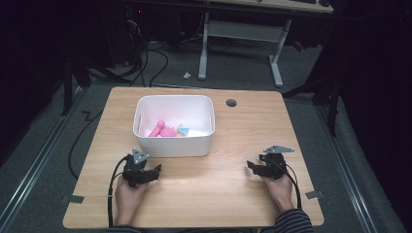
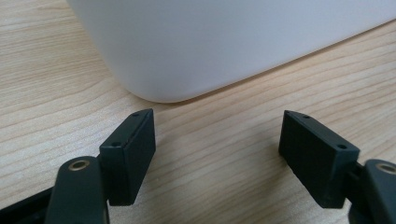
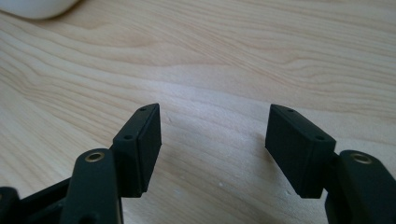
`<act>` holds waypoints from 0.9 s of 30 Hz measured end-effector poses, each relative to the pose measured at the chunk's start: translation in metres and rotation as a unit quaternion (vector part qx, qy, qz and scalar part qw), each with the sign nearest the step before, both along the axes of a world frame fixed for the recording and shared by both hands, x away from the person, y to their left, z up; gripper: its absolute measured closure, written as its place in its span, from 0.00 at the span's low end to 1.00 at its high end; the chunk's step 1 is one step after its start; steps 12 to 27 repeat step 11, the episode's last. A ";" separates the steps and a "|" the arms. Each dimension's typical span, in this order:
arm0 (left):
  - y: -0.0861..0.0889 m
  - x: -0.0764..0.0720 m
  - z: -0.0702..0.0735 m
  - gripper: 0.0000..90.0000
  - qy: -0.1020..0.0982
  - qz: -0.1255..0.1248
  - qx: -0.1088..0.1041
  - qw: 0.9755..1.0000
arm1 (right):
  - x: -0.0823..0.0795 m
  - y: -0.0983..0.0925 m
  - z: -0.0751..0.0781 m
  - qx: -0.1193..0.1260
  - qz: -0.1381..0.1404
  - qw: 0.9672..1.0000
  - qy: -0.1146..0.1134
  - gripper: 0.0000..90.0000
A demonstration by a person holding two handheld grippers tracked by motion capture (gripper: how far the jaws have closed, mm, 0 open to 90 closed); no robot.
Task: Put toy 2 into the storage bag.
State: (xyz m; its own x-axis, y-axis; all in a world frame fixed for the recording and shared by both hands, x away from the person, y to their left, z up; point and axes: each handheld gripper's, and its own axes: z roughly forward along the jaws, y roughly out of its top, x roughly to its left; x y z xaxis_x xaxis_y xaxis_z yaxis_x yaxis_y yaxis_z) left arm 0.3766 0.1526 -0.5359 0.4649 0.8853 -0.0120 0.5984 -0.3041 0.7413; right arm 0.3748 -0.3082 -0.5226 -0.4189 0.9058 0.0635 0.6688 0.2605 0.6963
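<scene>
The pale wood-grain surface (image 1: 218, 194) looks smooth and matt; the white plastic rectangular bin (image 1: 173, 145) at 12 o'clock is smooth, faintly glossy.

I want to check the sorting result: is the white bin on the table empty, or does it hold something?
Not empty. The high view shows pink toys and a light blue piece lying on the floor of the white bin.

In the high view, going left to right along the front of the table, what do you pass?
Left gripper, its jaws apart and nothing between them → bare wood of the table → right gripper, jaws also apart and empty.
</scene>
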 end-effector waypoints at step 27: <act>0.000 0.000 0.000 0.30 0.000 -0.001 0.000 1.000 | -0.005 0.006 -0.008 -0.031 -0.005 0.999 -0.030 0.31</act>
